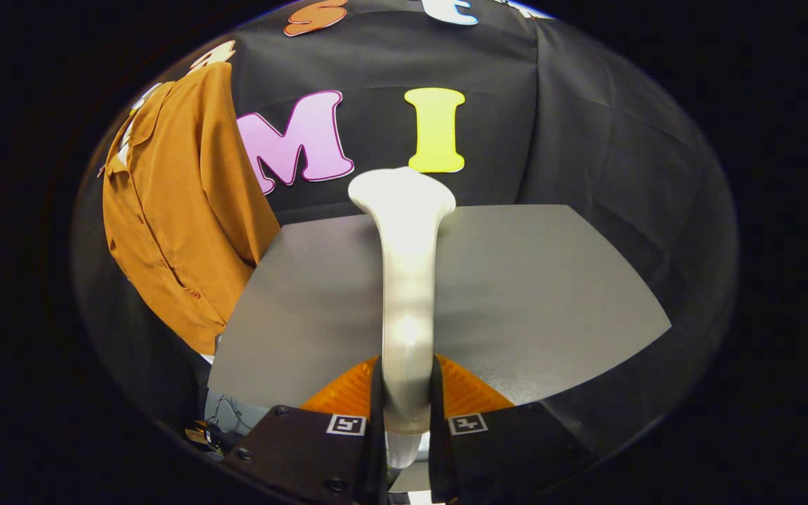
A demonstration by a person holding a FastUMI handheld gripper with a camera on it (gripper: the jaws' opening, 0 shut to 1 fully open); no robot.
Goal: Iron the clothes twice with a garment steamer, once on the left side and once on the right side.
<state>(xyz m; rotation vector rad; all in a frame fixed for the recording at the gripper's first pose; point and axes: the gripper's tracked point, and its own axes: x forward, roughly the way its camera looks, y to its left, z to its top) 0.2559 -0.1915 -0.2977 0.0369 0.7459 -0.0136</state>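
A white garment steamer (pixel 407 280) stands up between my fingers, its handle pressed from both sides and its wide head (pixel 402 193) pointing away from me over the grey table (pixel 551 294). My gripper (pixel 407 393) is shut on the handle. An orange-brown buttoned shirt (pixel 179 217) hangs to the left of the table, in front of the black cloth wall, well left of the steamer head and apart from it.
The grey table top spreads beyond the fingers on both sides of the steamer. Black cloth walls stand behind it and to the right. Some cables (pixel 225 414) lie low at the left, below the shirt's hem.
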